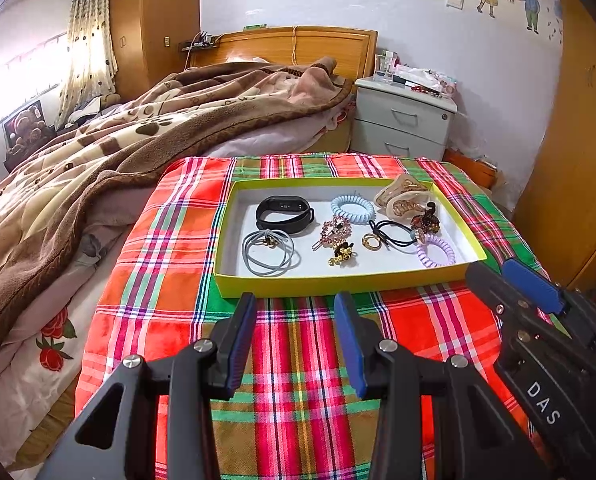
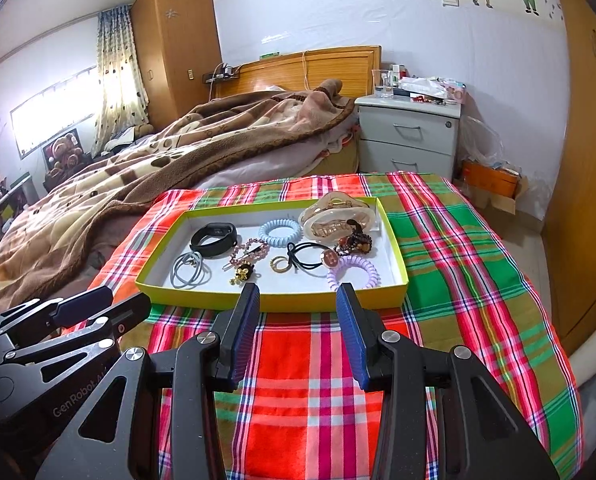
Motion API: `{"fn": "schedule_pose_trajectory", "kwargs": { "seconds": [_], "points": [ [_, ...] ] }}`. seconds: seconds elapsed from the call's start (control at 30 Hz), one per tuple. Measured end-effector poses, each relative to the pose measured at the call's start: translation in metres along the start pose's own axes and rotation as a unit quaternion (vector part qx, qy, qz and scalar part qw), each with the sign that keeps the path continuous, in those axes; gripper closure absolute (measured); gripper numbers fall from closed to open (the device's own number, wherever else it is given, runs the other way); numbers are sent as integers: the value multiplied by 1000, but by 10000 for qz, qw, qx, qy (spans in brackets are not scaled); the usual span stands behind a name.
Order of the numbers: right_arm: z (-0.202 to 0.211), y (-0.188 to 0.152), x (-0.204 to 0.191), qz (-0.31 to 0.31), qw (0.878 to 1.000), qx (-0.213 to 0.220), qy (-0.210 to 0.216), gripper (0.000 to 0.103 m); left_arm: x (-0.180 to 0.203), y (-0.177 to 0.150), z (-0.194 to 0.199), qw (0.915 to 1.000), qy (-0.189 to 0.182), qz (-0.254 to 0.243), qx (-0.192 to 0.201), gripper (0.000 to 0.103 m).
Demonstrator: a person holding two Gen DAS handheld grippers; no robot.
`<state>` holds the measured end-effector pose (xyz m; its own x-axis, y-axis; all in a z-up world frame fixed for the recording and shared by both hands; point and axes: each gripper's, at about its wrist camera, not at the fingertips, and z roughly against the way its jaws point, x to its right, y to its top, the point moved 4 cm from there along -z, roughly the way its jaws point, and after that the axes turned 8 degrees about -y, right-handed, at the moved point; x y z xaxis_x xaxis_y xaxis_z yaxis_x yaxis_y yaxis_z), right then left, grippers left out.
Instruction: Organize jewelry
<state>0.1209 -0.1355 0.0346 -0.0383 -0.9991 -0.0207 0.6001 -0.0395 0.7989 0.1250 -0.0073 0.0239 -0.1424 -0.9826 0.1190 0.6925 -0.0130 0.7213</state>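
a shallow yellow tray (image 1: 337, 280) with a white floor sits on a plaid cloth (image 1: 298, 360) spread over the foot of a bed; its near wall runs across the cloth just beyond both claws. the left gripper (image 1: 296, 300) hangs over the cloth short of the tray's near wall, its blue pads wide apart with nothing between them. the right gripper (image 2: 298, 290) hangs the same way beside it, jaws wide and empty, its tips lining up with the tray's near wall in its own view, though whether they touch it cannot be told.

in the tray, toward the far left corner, lies a black wristband (image 1: 285, 214). near the near left corner lie grey hair ties (image 1: 269, 253), looped over each other so their count is unclear. at the far edge is a pale blue coil tie (image 1: 352, 209), and in the far right corner a beige hair claw (image 1: 403, 198) that leans on the wall and partly hides what is behind it. in the middle lie a pink sparkly clip (image 1: 335, 231), a small gold and black piece (image 1: 341, 256) too small to make out, and a gold ring (image 1: 371, 241). a black hair tie (image 1: 393, 234) runs toward a purple coil tie (image 1: 435, 251) at the near right corner. a dark beaded piece (image 1: 425, 220) beside the hair claw is tangled and hard to read.

the lower bodies of both grippers are cut off by the picture edges.
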Motion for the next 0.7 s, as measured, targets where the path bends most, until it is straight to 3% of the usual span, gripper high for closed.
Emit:
{"fn": "schedule_pose_trajectory", "kwargs": {
  "seconds": [0.7],
  "points": [
    [-1,-2,-2,-2,10000,-16,-7,62,-2,-1,-2,10000,34,-1,-50,61]
  ]
}}
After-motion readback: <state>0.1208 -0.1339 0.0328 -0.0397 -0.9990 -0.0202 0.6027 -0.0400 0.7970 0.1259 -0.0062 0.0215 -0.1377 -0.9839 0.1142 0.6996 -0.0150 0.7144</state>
